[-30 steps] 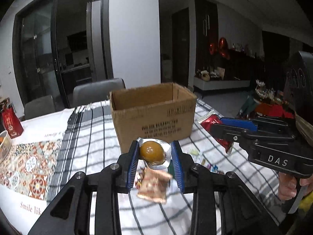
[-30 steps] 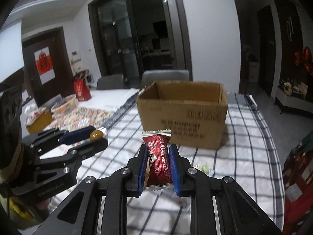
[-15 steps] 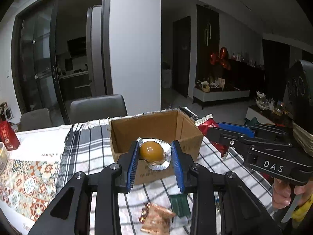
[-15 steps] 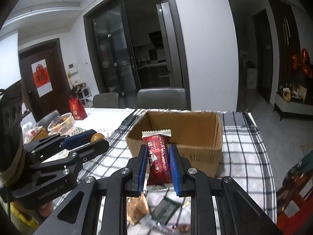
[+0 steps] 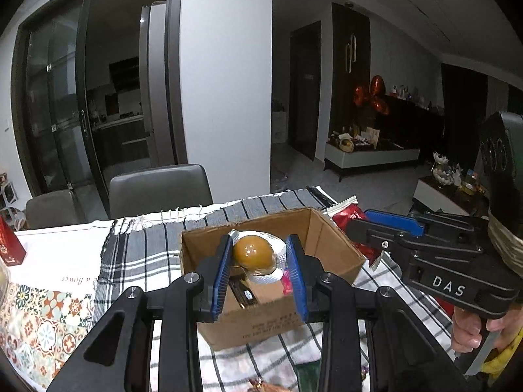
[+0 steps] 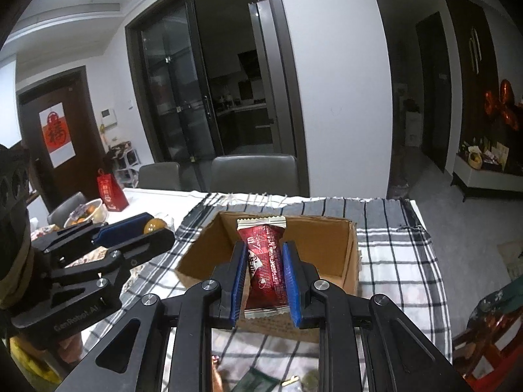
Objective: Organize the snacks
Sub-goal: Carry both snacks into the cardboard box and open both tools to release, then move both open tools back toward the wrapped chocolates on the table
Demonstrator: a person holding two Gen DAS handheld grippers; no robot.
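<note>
The left hand-held gripper [image 5: 260,261] clamps an egg pack [image 5: 254,254] and the right hand-held gripper [image 6: 264,271] a red bar [image 6: 264,261] above the partly filled box [image 5: 327,245], while snacks [image 6: 258,380] remain on the counter [image 6: 392,261].

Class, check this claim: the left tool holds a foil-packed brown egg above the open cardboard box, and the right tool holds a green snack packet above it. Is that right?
One detail is wrong: the snack packet in the right tool is red, not green, as the right wrist view shows. The rest stands: the left tool holds the foil-packed brown egg above the open cardboard box.
</note>
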